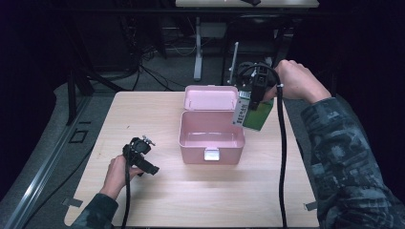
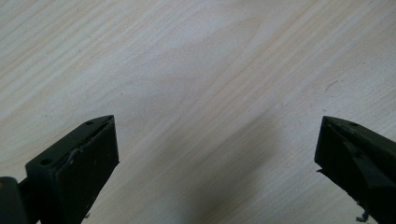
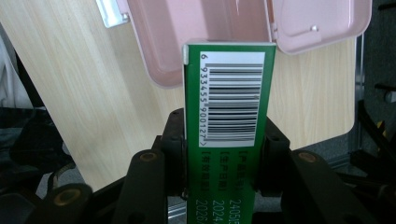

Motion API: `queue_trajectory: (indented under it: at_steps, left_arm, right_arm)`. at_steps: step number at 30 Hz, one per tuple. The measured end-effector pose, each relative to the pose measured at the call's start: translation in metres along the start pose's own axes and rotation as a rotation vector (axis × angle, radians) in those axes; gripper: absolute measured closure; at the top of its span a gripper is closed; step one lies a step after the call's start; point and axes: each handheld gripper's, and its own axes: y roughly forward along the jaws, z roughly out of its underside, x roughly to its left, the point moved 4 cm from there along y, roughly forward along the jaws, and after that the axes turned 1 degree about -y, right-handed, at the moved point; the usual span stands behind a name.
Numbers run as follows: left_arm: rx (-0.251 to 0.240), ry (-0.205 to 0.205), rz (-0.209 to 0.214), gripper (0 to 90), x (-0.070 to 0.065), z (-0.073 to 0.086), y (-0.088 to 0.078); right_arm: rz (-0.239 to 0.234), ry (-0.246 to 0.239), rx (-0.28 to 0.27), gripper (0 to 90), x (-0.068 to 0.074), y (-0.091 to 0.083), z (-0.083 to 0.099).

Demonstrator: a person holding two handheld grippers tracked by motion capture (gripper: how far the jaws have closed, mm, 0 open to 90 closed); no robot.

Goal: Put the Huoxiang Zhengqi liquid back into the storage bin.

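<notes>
A pink box [image 1: 211, 137] stands open at the middle of the wooden table [image 1: 162, 191], its lid [image 1: 210, 98] tipped back and a metal latch [image 1: 211, 154] on its front. My right gripper [image 1: 254, 98] is shut on a green carton [image 1: 253, 113] with a barcode label [image 3: 233, 98], held in the air just above the box's right rim. In the right gripper view the carton [image 3: 226, 130] stands between the jaws with the pink box [image 3: 205, 32] beyond it. My left gripper [image 1: 143, 160] rests low over the table at the left, open, with bare wood [image 2: 210, 93] between its jaws.
Black cables trail from both grippers toward the front edge. Beyond the table's far edge are a table leg [image 1: 197, 47], dark stands and loose cables on the floor. A rail [image 1: 43, 162] runs along the floor at the left.
</notes>
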Motion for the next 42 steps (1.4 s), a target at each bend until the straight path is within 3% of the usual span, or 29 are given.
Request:
queue_trajectory:
  at_steps: [26, 42]
  left_arm:
    - [0.004, 0.002, 0.003, 0.0, 0.000, 0.000, 0.000]
    - [0.005, 0.004, 0.002, 0.0, 0.000, 0.000, 0.000]
  right_arm:
    - [-0.029, -0.096, -0.026, 62.9, 0.009, 0.017, -0.045]
    - [-0.051, -0.113, -0.016, 62.9, 0.009, 0.036, -0.058]
